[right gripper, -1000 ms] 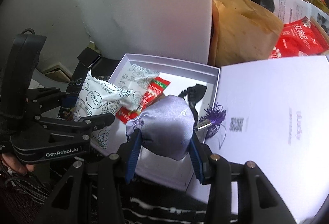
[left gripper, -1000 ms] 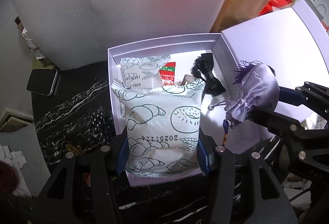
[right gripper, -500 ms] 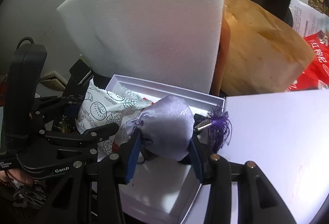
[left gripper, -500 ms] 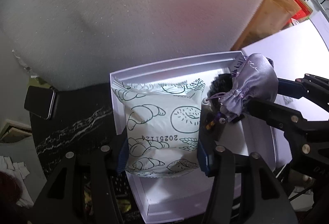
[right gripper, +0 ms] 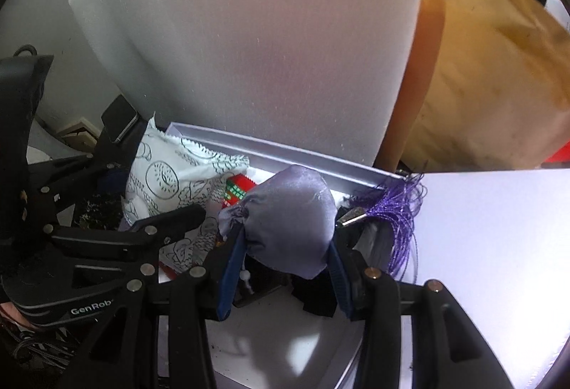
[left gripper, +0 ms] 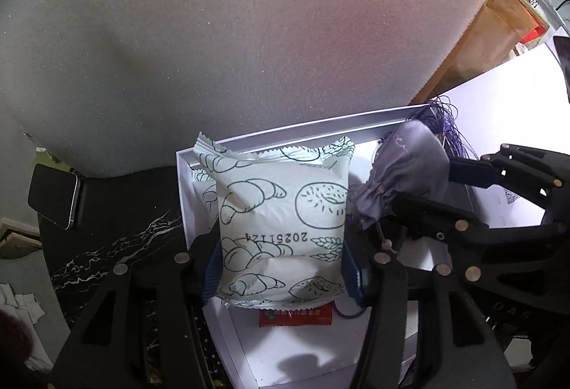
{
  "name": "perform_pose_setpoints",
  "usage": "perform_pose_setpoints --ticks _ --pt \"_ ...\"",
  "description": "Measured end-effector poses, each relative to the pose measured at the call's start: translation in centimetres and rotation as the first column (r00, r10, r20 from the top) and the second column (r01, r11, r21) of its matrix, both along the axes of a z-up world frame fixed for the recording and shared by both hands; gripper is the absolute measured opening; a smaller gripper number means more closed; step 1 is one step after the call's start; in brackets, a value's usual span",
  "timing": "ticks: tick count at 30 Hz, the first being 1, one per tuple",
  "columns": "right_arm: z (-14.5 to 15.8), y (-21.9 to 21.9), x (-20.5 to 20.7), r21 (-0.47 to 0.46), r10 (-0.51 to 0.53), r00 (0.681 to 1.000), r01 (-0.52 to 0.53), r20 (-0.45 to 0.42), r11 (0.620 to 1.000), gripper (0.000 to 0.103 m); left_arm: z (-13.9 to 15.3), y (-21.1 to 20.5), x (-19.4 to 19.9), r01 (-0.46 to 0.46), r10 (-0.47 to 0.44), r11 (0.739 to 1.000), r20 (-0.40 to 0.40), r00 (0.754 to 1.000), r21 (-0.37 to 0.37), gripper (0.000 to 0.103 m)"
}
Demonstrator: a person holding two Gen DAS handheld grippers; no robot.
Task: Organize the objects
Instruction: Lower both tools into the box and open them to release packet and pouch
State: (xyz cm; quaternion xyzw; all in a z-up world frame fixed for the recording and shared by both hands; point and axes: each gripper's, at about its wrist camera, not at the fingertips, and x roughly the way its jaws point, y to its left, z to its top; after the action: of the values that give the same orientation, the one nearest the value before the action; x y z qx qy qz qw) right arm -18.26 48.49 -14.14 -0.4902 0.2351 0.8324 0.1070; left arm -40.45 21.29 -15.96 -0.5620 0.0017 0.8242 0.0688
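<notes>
Presently I carry both items over the shallow white cardboard box (left gripper: pixel 185 196), presumably to pack them inside. My left gripper (left gripper: pixel 281 269) has its fingers clamped on the white bread-printed snack packet (left gripper: pixel 281 210); my right gripper (right gripper: pixel 285 267) pinches the lilac satin drawstring pouch (right gripper: pixel 288 221), above the box's far-right corner.

Snack packet (left gripper: pixel 281 228), white with bakery line drawings: printed number "20251124", seen upside down in left wrist view.
Left gripper (right gripper: pixel 89 285) body, in right wrist view: "GenRob", remainder cut off.
Red wrapper (left gripper: pixel 295 317) under packet: lettering too small to read.
QR code (left gripper: pixel 514 199) on white sheet: unreadable.
</notes>
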Motion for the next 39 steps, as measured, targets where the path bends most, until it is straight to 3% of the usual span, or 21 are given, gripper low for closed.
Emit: perform_pose_setpoints --ticks 19,31,39 --pt "-0.3 -1.4 0.1 -0.009 0.062 0.998 -0.062 0.017 0.998 0.046 -3.8 -0.2 3.0 -0.013 0.002 0.998 0.152 0.988 0.069 0.053" --pt "-0.5 -1.7 -0.8 0.018 0.064 0.998 -0.065 0.027 0.998 0.047 -5.2 -0.4 4.0 -0.014 0.003 0.997 0.145 0.989 0.076 0.053" --pt "-0.6 -2.3 -0.8 0.037 0.077 0.996 -0.079 0.051 0.996 0.053 -5.5 -0.2 4.4 -0.007 -0.002 0.998 0.134 0.991 0.062 0.054"
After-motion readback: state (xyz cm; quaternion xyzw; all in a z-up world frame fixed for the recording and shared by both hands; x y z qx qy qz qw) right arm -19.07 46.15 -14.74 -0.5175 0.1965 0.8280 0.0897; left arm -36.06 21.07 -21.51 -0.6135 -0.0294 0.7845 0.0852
